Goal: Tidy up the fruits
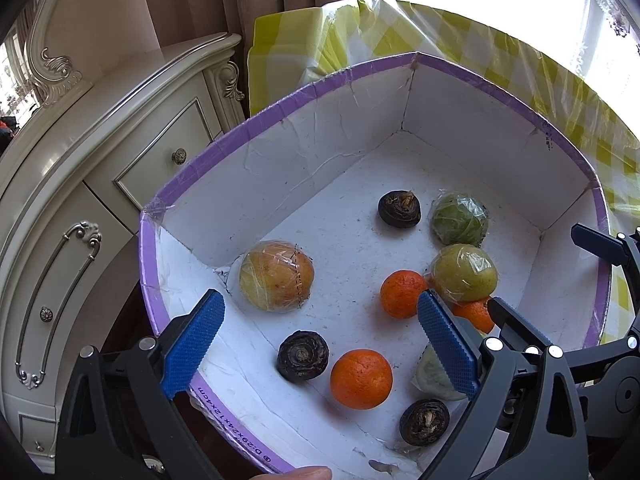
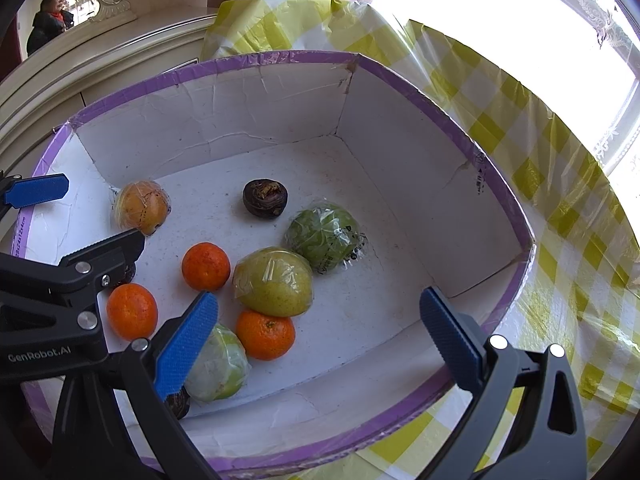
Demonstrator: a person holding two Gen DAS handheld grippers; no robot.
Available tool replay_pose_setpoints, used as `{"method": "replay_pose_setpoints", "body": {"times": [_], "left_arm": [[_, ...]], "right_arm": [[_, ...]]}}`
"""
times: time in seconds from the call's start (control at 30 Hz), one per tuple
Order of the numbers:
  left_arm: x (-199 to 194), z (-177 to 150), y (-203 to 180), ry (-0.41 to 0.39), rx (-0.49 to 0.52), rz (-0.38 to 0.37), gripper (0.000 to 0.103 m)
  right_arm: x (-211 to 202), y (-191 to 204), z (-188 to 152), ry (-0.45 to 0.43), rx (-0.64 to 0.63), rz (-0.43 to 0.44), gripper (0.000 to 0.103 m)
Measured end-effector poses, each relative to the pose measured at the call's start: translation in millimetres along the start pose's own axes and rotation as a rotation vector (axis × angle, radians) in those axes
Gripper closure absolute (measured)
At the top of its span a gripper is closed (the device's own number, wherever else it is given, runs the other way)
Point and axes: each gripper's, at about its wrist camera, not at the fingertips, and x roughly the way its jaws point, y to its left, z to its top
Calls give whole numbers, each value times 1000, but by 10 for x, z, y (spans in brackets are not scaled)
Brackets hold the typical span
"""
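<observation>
- Fruits are sitting loose on the floor of the white box: oranges, film-wrapped pears, dark water chestnuts.
- Wrapped ones are looking slick and crinkly; I'd say you're risking slip, so grip across the widest middle, gently.
- Oranges are looking firm and light, easy takes.
- Left claw is gaping wide, holding nothing.
- Right claw is also gaping wide, empty.
- Box is resting on the checked bench.
</observation>
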Motion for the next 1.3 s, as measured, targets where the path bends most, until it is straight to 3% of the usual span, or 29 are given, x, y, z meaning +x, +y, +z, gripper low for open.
{"method": "replay_pose_setpoints", "body": {"times": [0.73,1.23,1.3], "left_arm": [[25,46,11,36,-20,-19,6],[98,58,-26,48,-2,38,5],[68,68,-50,37,3,84,5]], "right_arm": [[5,0,4,-1,3,-1,2],[0,25,-26,-20,-23,-1,1],[-7,17,-33,-31,-29,2,1]]}}
